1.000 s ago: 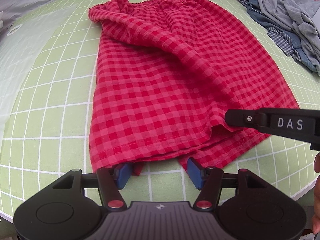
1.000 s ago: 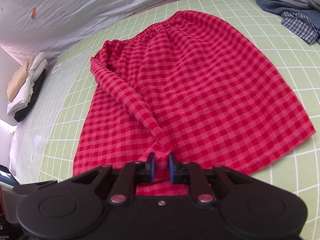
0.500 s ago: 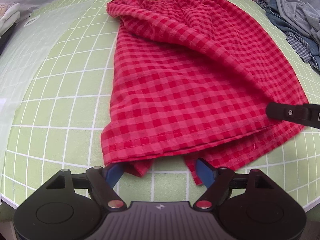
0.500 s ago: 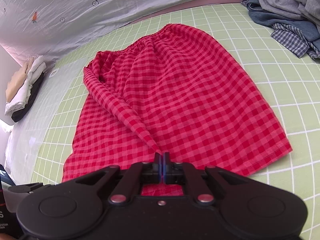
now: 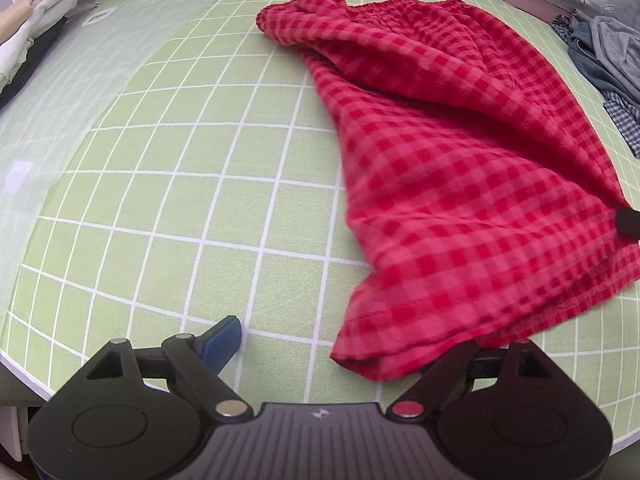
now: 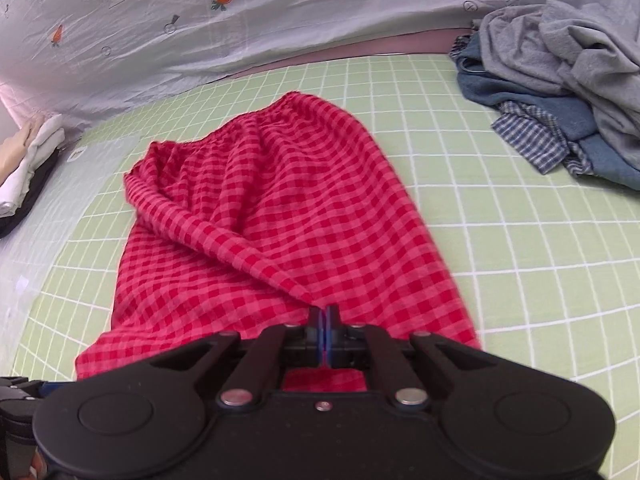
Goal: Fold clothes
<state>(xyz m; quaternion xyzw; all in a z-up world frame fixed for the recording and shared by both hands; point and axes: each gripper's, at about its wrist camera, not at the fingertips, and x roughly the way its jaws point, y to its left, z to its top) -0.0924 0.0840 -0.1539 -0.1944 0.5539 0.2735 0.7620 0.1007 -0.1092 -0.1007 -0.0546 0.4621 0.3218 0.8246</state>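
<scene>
While the red gingham shorts (image 6: 276, 216) lie lengthwise on the green grid mat (image 5: 168, 208), elastic waistband at the far end and hems toward the camera, one side is doubled over the other, with a raised diagonal ridge running from the far-left waistband corner down to the near hem. The right gripper (image 6: 324, 334) is pressed together on that near hem fabric, pinching a thin fold of it. The left gripper (image 5: 352, 344) stands spread wide, its blue pad (image 5: 222, 338) over bare mat and its other finger hidden under the near corner of the shorts; it holds nothing.

Judging by this, a lengthwise fold is being laid or tidied. To do it well, the pinched hem should be kept taut and low so the ridge flattens, and the upper leg should land edge to edge on the lower one, hems matched. The fabric is light and will drag or bunch if pulled fast.

Off to the right sits a heap of unfolded clothes (image 6: 560, 80); at the far left, a folded stack (image 6: 28, 168); behind, a carrot-print sheet (image 6: 240, 20).
</scene>
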